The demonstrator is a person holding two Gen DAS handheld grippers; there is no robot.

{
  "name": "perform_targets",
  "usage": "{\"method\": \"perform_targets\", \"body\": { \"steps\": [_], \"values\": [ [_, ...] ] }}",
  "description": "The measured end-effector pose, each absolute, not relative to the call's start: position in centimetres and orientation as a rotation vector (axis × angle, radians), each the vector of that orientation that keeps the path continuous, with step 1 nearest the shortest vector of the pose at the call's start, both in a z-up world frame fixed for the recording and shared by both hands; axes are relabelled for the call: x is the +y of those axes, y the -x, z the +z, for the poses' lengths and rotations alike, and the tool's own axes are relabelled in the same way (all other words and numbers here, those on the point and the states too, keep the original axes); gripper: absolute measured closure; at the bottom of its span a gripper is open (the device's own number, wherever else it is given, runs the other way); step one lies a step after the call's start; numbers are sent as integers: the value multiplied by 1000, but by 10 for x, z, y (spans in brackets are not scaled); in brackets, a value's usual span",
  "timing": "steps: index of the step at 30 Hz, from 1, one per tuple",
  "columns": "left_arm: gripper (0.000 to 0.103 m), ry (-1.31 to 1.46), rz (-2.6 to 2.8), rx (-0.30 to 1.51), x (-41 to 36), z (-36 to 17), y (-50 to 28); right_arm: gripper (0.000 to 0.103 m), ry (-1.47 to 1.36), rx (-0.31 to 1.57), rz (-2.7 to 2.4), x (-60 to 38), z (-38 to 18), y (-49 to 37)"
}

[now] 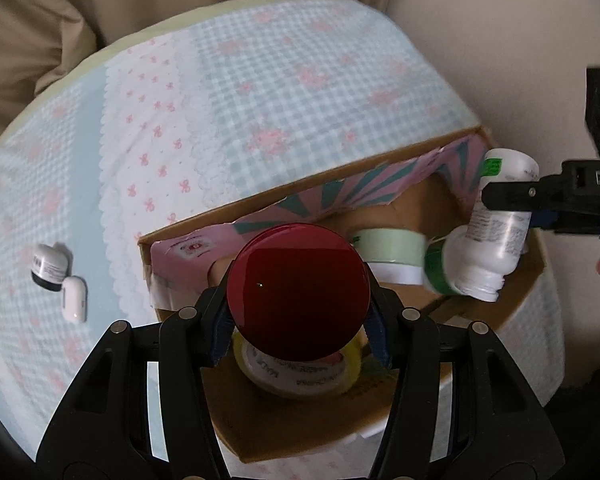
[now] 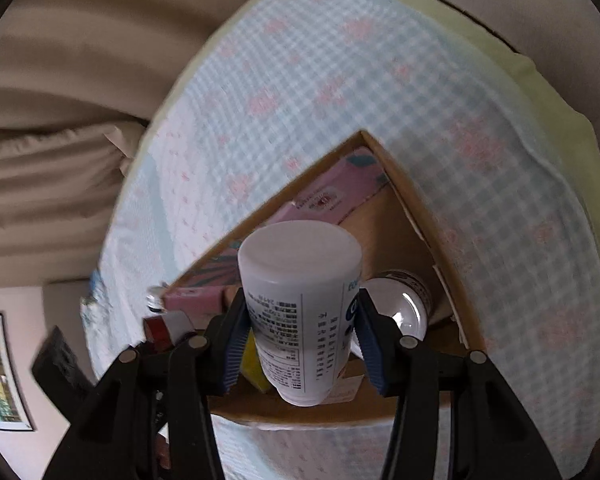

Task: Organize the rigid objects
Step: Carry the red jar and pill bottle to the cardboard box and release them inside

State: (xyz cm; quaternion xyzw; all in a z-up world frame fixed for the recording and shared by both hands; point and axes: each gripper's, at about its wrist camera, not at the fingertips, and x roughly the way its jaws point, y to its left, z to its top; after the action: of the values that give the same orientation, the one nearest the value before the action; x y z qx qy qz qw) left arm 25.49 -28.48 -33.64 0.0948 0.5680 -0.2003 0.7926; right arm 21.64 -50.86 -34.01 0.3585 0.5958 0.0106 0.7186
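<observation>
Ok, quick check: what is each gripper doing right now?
Left gripper: closed on the red-lidded jar, over the cardboard box.
Right gripper: closed on the white bottle, over the same box.

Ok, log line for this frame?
left gripper: shut on red-lidded jar | right gripper: shut on white bottle | both over cardboard box

- Dark red glossy disc (image 1: 298, 292) in black tongs with blue pads.
- White bottle (image 2: 304, 316), black print.
- Brown cardboard box (image 1: 536, 268), pink-and-teal lining.
- Pale blue gingham cloth (image 1: 300, 80), pink flowers.
- Pale green tape roll (image 1: 388, 250).
</observation>
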Motion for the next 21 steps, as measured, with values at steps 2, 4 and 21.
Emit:
{"method": "perform_targets", "body": {
  "steps": [2,4,21],
  "values": [
    [0,-211,-431,1203,-286,-333,-254,47,-700,1362,0,-500,-344,-223],
    [0,-206,-444,1195,-286,-332,-256,12,-635,1388,-36,-495,-346,-225],
    [0,-203,-385,1213,-254,-326,-245,0,-529,1390,-61,-486,-345,-212]
  ]
}}
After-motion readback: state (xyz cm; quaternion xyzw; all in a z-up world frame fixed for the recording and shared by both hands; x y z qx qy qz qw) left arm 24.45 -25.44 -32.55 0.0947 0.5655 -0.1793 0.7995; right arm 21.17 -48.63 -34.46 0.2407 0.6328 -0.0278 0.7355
